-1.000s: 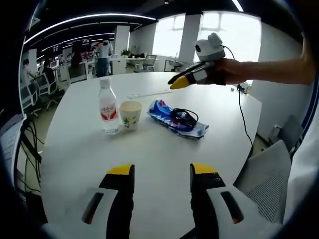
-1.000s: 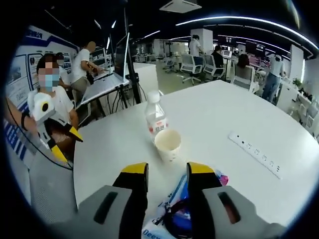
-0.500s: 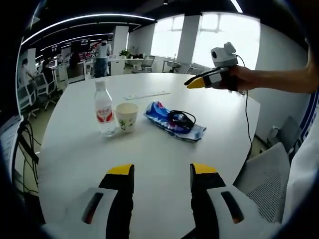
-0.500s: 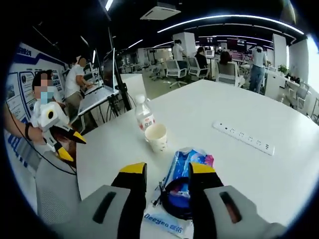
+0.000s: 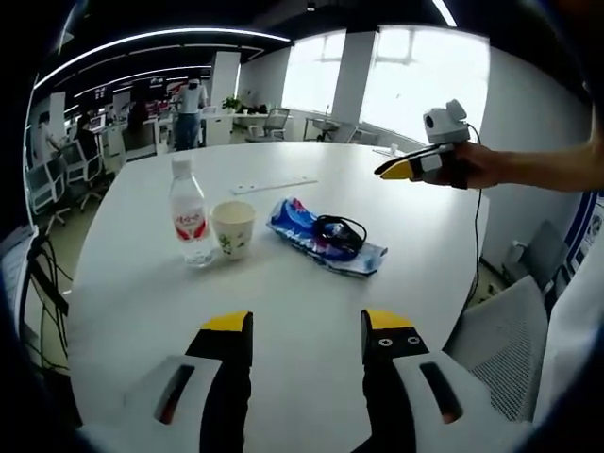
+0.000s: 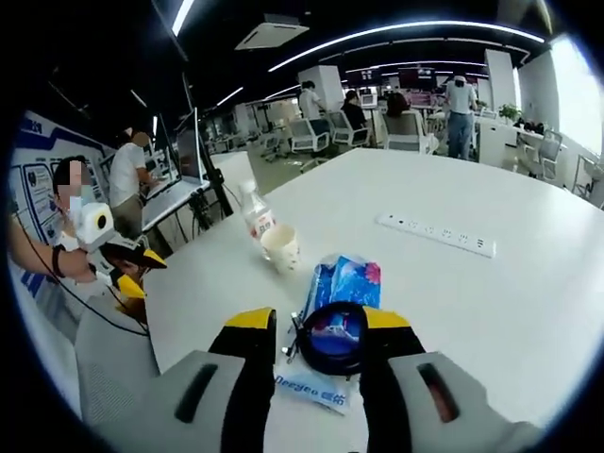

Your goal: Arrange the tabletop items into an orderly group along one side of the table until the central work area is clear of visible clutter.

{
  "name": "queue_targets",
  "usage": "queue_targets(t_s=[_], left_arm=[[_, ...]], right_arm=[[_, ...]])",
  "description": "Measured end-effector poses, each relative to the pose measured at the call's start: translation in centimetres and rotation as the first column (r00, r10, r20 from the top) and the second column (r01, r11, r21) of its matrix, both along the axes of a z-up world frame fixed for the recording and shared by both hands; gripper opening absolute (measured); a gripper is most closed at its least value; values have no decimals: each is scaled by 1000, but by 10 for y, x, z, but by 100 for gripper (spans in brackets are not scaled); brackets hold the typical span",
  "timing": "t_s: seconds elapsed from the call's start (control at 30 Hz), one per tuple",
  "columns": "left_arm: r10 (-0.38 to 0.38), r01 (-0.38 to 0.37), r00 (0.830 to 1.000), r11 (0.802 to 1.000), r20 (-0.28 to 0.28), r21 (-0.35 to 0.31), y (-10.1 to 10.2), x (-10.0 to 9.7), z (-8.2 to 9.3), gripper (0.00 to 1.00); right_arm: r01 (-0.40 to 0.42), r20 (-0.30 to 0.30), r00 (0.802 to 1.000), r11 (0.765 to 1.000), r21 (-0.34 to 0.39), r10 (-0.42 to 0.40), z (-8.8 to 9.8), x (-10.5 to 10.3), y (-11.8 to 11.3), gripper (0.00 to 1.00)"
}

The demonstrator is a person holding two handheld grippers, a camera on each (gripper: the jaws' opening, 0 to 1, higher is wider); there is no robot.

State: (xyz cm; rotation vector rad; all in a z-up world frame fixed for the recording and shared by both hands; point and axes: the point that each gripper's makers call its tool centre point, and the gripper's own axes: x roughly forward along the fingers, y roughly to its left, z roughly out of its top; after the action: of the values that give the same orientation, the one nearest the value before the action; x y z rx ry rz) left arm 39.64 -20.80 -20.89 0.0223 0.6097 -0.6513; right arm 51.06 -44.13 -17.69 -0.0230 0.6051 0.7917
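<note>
Left gripper view looks across a broad white round surface (image 5: 142,302) in an open office, with tall bright windows behind, rows of desks and swivel chairs off to one side, and people standing far back. The left claw (image 5: 307,326) hovers low over the bare near part of the surface, its yellow-tipped jaws spread apart with nothing between them. Ahead of it and a little to its left stand a clear plastic water bottle with a red label (image 5: 189,212) and, just beside that, a small white paper cup (image 5: 233,228), both upright. Ahead and slightly right lies a flat blue and white plastic packet (image 5: 323,238) with a coiled black cable (image 5: 338,231) resting on top; the packet's long axis runs slantwise, its near end pointing toward the claw's right. A long white power strip (image 5: 276,184) lies farther off. The right claw (image 5: 398,170) hangs in the air above the far right edge, held by a hand.

Right gripper view has the right claw's jaws parted, raised over the packet, whose long axis runs straight away from it toward the cup and bottle beyond.
</note>
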Motion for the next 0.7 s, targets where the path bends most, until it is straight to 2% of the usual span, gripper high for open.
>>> queue_targets(t_s=[0.4, 0.5, 0.7], left_arm=[[-20, 20, 1000, 1000, -8, -5, -8, 2, -1, 45], [-18, 18, 1000, 1000, -12, -8, -9, 3, -1, 45], [-27, 27, 999, 1000, -18, -7, -14, 1, -3, 45]], right_arm=[[59, -34, 998, 998, 16, -59, -14, -22, -18, 34], [71, -42, 997, 997, 21, -70, -13, -34, -18, 34], [91, -65, 994, 996, 27, -89, -24, -44, -19, 34]])
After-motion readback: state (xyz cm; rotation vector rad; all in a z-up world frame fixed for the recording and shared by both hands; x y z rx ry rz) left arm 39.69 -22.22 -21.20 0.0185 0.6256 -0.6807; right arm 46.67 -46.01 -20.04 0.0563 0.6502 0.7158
